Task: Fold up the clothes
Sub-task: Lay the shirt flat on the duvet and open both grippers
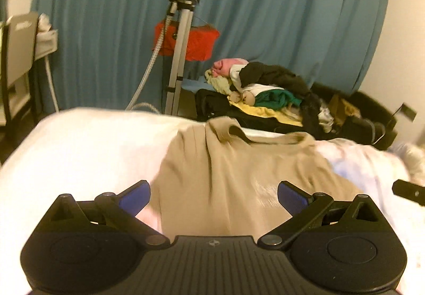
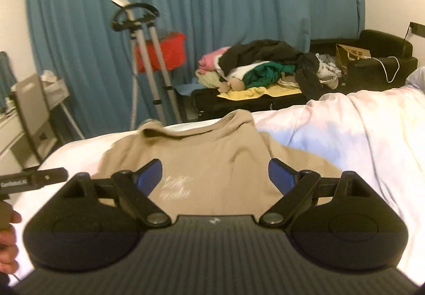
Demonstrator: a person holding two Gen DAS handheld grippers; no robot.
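Left wrist view first: the left gripper, a black two-finger tool with blue pads, hangs over a beige cotton T-shirt with its jaws spread wide and nothing between them. The shirt lies spread on a white-covered bed, collar toward the far edge, a pale printed patch on its chest just ahead of the pads. At the right edge of that view a black bar of the right gripper pokes in.

From the right wrist view, the right gripper is likewise fully open and empty, poised above the shirt's chest, the faded white lettering showing between its blue fingers. The collar is rumpled and one sleeve spreads out to the right onto the bedding. At the left edge a black bar of the other tool reaches in, with part of a person's hand below it.

Beyond the bed, a heap of mixed unfolded clothes in pink, black, green and yellow sits on a black suitcase. A silver garment steamer stand with a hose stands in front of long teal curtains, near a red plastic bin. A black armchair holds a brown paper bag.
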